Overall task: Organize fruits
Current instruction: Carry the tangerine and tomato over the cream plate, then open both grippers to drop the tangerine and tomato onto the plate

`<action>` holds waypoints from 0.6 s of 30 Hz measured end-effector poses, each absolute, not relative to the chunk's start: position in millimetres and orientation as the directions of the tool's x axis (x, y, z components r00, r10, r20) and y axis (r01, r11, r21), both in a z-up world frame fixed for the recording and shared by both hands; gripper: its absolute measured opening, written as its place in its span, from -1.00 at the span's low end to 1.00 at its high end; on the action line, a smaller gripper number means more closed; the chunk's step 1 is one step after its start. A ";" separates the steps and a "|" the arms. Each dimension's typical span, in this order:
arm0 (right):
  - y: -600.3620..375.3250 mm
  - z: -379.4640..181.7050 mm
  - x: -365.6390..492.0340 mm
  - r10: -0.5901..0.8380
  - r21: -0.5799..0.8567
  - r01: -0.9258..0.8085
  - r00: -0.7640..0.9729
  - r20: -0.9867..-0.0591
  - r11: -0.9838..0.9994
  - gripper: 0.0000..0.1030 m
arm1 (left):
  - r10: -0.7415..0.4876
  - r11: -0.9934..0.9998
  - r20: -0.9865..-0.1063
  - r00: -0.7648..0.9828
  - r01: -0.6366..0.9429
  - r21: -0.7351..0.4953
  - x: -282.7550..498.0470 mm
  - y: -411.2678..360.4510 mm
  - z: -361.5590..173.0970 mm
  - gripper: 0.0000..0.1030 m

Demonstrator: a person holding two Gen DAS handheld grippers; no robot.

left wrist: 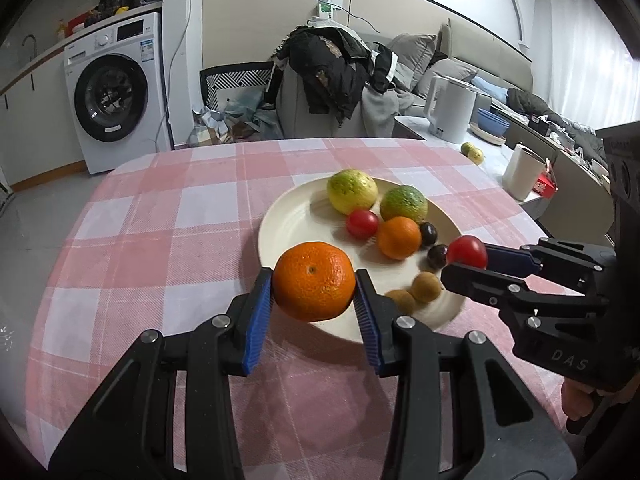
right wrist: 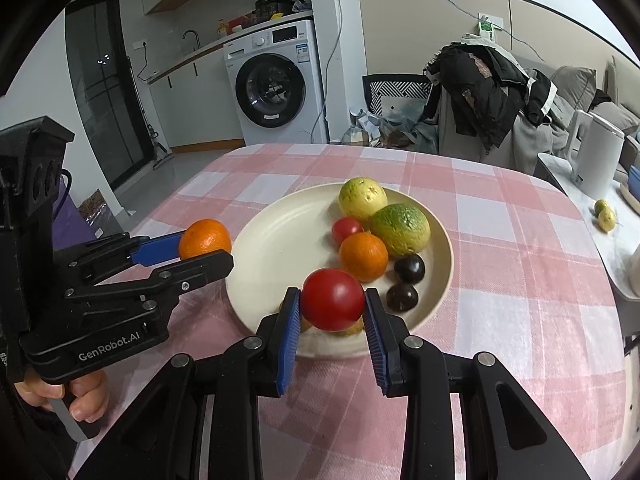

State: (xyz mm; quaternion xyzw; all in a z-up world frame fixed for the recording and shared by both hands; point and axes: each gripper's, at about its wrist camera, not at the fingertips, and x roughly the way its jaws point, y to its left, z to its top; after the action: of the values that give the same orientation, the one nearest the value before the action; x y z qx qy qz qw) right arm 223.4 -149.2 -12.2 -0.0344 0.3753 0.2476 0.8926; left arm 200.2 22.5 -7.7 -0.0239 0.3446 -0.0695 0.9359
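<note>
My left gripper point(left wrist: 315, 294) is shut on an orange mandarin point(left wrist: 314, 281), held over the near left rim of a cream plate point(left wrist: 288, 220). My right gripper point(right wrist: 332, 306) is shut on a red tomato point(right wrist: 332, 299) above the plate's point(right wrist: 280, 240) near edge. On the plate lie a yellow-green fruit point(left wrist: 352, 191), a green citrus point(left wrist: 404, 203), a second tomato point(left wrist: 362, 223), a small mandarin point(left wrist: 399, 237), two dark plums point(left wrist: 428, 233) and two brown longans point(left wrist: 426, 287). In the right wrist view the left gripper point(right wrist: 206, 250) and its mandarin point(right wrist: 205, 238) sit left of the plate.
A pink and white checked cloth point(left wrist: 160, 240) covers the table. To the right a side counter holds a white kettle point(left wrist: 452, 108), a white cup point(left wrist: 522, 170), blue bowls point(left wrist: 493, 120) and two loose yellow-green fruits point(left wrist: 472, 152). A washing machine point(left wrist: 116, 92) and a clothes-draped chair point(left wrist: 332, 72) stand behind.
</note>
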 end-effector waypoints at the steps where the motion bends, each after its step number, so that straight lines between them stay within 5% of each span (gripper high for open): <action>1: -148.6 -12.7 226.2 0.423 0.134 -0.470 0.590 -0.687 0.872 -0.38 | -0.146 0.989 -0.642 0.753 0.111 -0.095 202.2 23.8 -8.4 -0.28; 18: -135.8 -33.4 250.0 0.392 0.120 -0.454 0.572 -0.720 0.883 -0.36 | -0.138 0.990 -0.672 0.727 0.112 -0.082 224.2 18.1 -31.9 -0.28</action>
State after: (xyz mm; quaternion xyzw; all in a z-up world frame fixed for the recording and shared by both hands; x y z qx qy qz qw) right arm 250.0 -135.8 -33.4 -0.0389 0.3960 0.2389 0.8858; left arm 224.2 18.1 -31.9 -0.0176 0.3632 -0.0672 0.9291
